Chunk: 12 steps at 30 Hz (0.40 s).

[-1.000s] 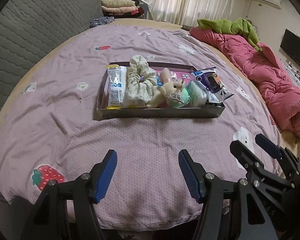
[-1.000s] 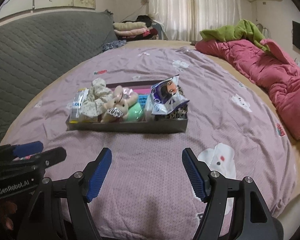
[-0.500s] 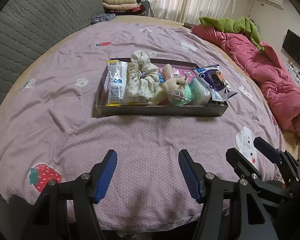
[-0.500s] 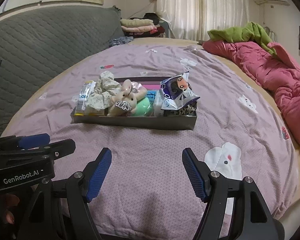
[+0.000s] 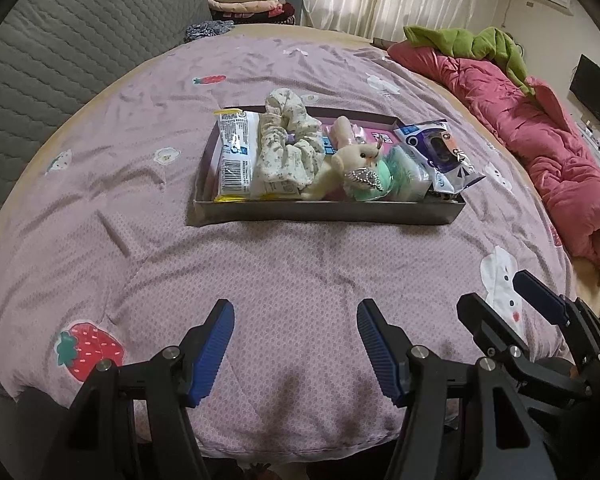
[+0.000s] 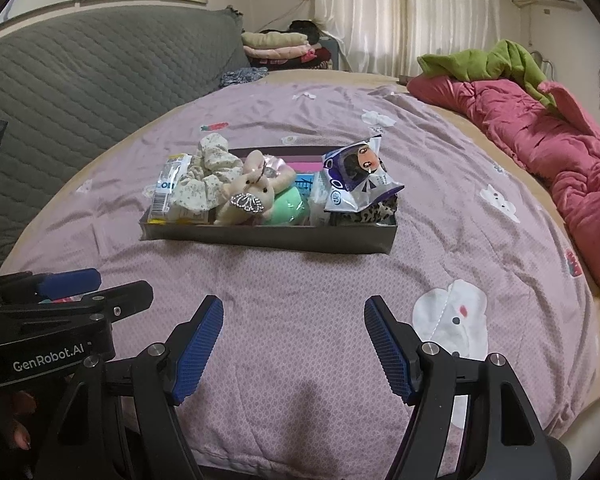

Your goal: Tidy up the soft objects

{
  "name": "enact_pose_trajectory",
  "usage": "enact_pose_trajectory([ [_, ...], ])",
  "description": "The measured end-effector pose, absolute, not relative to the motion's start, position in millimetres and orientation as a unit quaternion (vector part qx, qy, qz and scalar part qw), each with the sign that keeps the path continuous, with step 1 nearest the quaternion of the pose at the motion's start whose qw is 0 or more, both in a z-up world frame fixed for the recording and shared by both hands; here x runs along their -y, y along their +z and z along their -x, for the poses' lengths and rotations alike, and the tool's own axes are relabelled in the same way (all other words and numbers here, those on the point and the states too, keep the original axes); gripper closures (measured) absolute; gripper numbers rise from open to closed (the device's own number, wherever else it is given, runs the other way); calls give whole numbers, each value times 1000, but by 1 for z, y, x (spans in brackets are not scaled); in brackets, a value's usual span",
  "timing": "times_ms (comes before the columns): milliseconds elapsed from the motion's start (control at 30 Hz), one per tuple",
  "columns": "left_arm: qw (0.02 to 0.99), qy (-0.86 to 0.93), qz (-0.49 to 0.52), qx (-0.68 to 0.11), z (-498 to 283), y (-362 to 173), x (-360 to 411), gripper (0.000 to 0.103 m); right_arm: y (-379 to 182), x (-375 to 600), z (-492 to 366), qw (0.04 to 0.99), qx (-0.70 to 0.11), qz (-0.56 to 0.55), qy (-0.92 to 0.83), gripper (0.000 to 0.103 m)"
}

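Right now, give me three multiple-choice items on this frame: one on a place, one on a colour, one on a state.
1. Where is the plush bunny?
A. in the tray
B. on the pink quilt
C. in a claw

2. What colour is the bedspread?
A. green
B. purple
C. white

3. How are the left claw and right claw?
A. both shut
B. one shut on a toy
C. both open, empty

A: it lies among the tray's items. B: purple cloth lies under the tray. C: both show wide gaps with nothing between.
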<state>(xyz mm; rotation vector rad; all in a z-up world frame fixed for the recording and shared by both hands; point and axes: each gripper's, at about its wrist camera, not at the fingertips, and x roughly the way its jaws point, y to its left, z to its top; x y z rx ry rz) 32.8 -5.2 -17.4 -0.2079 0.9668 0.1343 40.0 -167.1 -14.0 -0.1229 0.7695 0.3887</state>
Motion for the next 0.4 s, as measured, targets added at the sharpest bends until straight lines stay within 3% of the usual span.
enact_pose_trajectory([
  [400,875,59,102,-469,-38,-24,2,40,-16,167,-44,906,-377,59,183,28],
])
